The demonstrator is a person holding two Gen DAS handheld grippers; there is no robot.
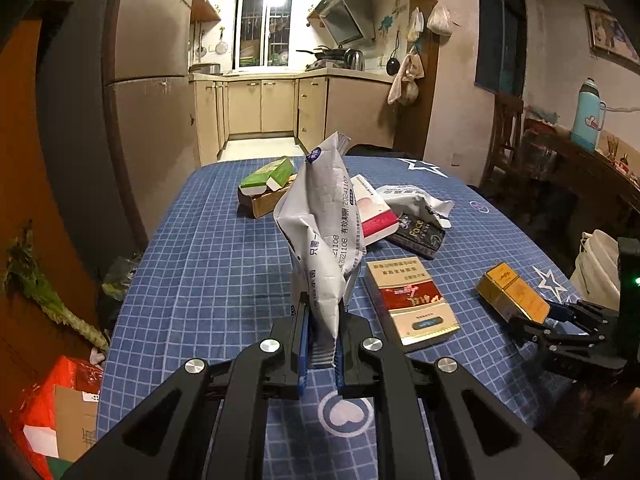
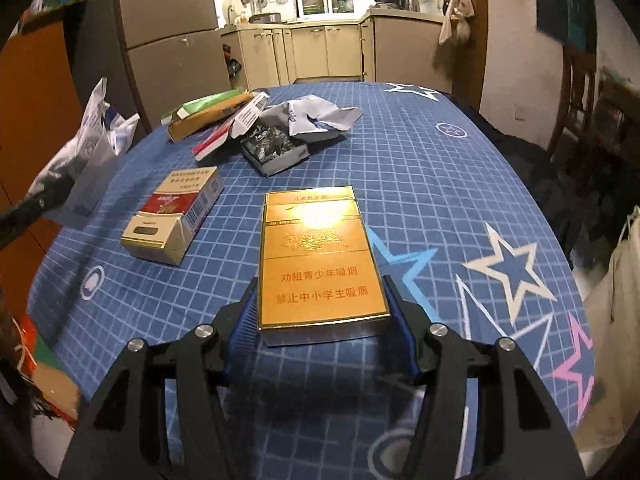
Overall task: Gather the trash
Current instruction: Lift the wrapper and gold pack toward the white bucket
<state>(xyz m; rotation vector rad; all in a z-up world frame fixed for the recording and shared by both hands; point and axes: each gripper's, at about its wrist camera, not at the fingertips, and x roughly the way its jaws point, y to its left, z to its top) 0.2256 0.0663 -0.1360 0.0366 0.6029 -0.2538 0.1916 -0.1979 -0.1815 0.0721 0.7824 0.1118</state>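
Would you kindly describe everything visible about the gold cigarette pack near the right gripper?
The gold cigarette pack is a flat, glossy cardboard box with a closed hinged lid at its far end and orange-red Chinese warning text on its near half. It lies face up on the blue checked tablecloth, lengthwise between the right gripper's blue-padded fingers, which flank its near end at both long sides. Glare marks its lid. It stands apart from the other packs.

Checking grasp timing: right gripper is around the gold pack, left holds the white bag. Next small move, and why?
Probably lift the gold cigarette pack straight up. The right gripper has its fingers against both sides of the near end, and the pack lies flat on the tablecloth. The left gripper already pinches the white bag.
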